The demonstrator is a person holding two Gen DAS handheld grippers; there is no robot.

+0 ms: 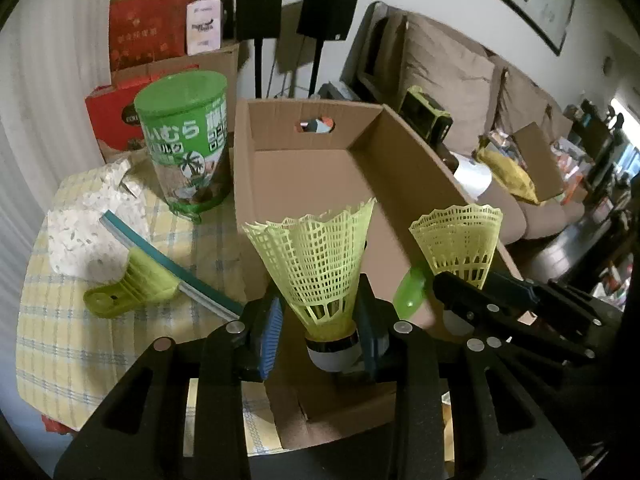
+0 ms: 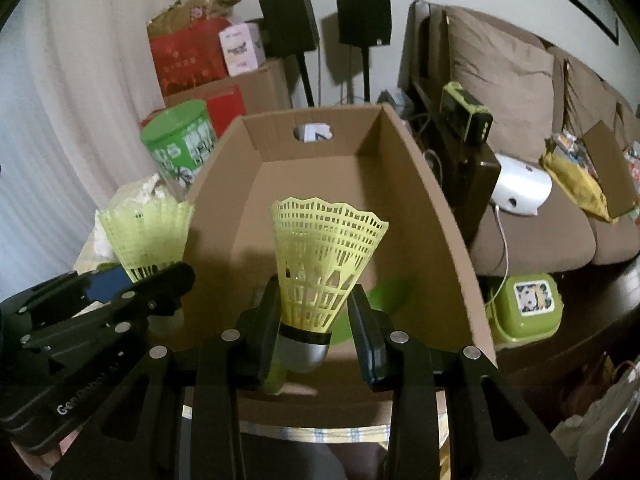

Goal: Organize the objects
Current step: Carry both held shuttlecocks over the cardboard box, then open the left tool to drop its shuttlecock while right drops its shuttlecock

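My left gripper (image 1: 320, 332) is shut on a yellow-green shuttlecock (image 1: 320, 264), skirt up, over the near end of an open cardboard box (image 1: 304, 172). My right gripper (image 2: 316, 332) is shut on a second yellow-green shuttlecock (image 2: 320, 268), also skirt up over the box (image 2: 320, 176). Each gripper shows in the other's view with its shuttlecock: the right one in the left wrist view (image 1: 460, 240), the left one in the right wrist view (image 2: 148, 236). A green round object (image 2: 384, 292) lies on the box floor.
A green tin (image 1: 186, 140) stands left of the box on a yellow checked tablecloth (image 1: 80, 320). A green squeegee (image 1: 152, 276) and white packaging (image 1: 88, 216) lie beside it. A sofa (image 2: 540, 216) with clutter is to the right, with a green lunch box (image 2: 528, 304) below it.
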